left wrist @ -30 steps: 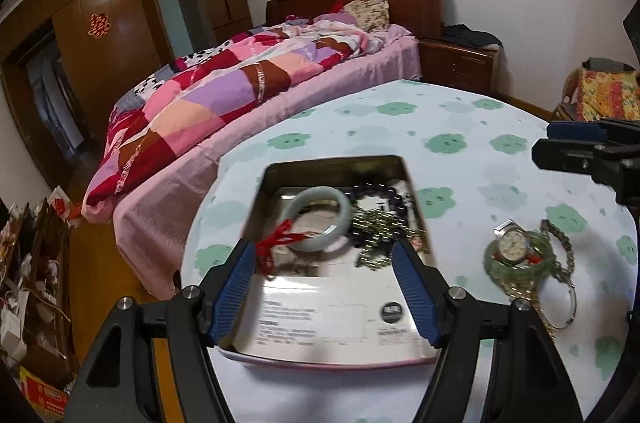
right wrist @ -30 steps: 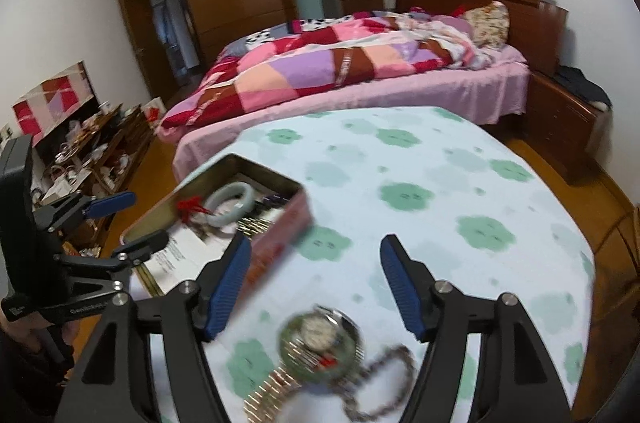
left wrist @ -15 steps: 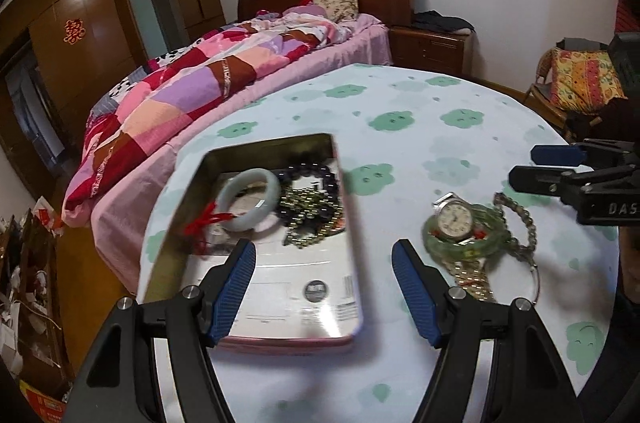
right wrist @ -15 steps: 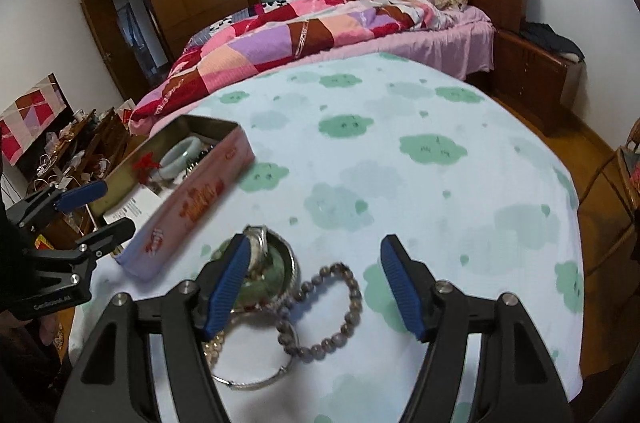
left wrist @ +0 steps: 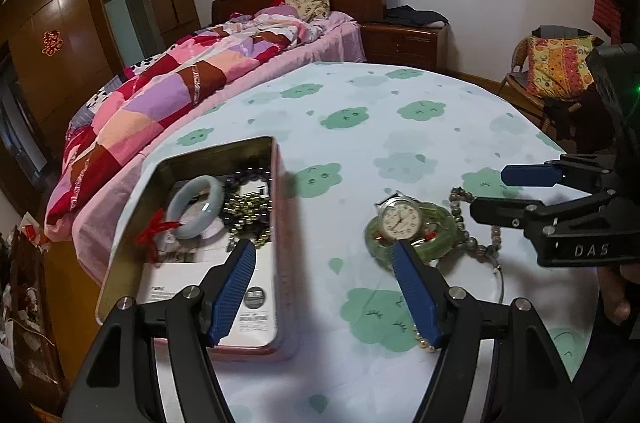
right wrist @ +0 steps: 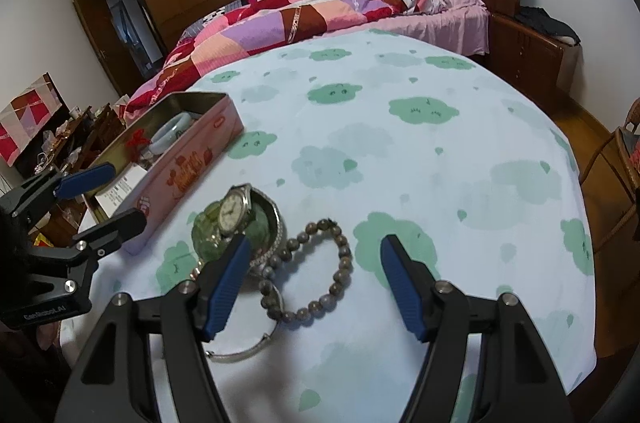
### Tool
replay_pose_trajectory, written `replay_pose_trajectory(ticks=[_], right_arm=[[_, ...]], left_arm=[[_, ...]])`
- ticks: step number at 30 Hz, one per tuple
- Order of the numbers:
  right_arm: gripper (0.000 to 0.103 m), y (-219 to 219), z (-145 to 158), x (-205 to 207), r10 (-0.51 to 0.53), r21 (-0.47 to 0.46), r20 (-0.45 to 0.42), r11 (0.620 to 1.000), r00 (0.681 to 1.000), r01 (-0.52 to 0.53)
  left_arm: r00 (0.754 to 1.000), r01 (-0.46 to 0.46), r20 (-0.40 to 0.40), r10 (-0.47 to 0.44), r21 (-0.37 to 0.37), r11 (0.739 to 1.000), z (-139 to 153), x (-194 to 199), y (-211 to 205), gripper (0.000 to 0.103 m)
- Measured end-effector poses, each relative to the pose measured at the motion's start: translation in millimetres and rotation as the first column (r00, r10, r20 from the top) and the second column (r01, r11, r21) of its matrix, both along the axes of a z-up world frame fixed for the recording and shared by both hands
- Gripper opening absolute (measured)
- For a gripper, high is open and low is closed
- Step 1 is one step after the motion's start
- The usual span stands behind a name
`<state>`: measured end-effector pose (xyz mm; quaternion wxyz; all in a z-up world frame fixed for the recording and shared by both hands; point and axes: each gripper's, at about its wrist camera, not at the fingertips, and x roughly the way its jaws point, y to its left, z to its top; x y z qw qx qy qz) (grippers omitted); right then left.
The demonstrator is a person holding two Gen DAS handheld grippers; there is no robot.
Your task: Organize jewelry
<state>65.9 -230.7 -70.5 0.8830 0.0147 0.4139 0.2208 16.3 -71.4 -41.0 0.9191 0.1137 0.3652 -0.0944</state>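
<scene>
A round desk (left wrist: 400, 95) wears a white cloth with green cloud shapes. On its left side sits an open pink tin box (left wrist: 276, 223). Inside the box lie a pale jade bangle (left wrist: 195, 205) with a red string, some dark beads (left wrist: 248, 179) and some gold beads (left wrist: 248, 219), on top of a white paper.

To the right of the box, out on the cloth, is a small pile of jewelry. A wristwatch (right wrist: 234, 209) rests on a green bangle (right wrist: 204, 235). A brown bead bracelet (right wrist: 340, 263) lies just beside them, and a thin silver bangle (right wrist: 244, 351) lies nearest the camera.

The left hand-held gripper (left wrist: 324, 263) has its blue fingers wide apart with nothing between them. It hangs over the gap between the box and the watch.

The right hand-held gripper (right wrist: 314, 263) is also wide apart and holds nothing. The bead bracelet lies on the cloth below it, between its two fingers.

A bed (right wrist: 320, 7) with a patchwork quilt stands behind the desk.
</scene>
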Motion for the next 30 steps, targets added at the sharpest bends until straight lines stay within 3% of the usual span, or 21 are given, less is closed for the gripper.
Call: replay_pose_trajectory(ticks=[21, 22, 26, 30], right_arm=[[0.070, -25.3, -13.7, -2.8, -0.065, 0.028, -0.020, 0.997, 0.998, 0.065], [0.070, -25.9, -14.3, -2.4, -0.065, 0.031, -0.022, 0.997, 0.998, 0.065], [0.070, -25.9, -14.4, -2.9, -0.066, 0.029, -0.016, 0.997, 0.998, 0.066], [0.070, -25.2, -14.2, -3.8, -0.065, 0.027, -0.013, 0.998, 0.998, 0.065]], left_arm=[[0.983, 0.157, -0.085, -0.160, -0.048, 0.986, -29.3, 14.3, -48.2, 0.070], [0.981, 0.166, -0.086, -0.171, -0.065, 0.984, -30.2, 14.3, -48.1, 0.066], [0.972, 0.198, -0.109, -0.210, -0.106, 0.974, -29.8, 15.9, -47.4, 0.009], [0.974, 0.191, -0.098, -0.205, -0.135, 0.972, -21.3, 9.7, -39.9, 0.005]])
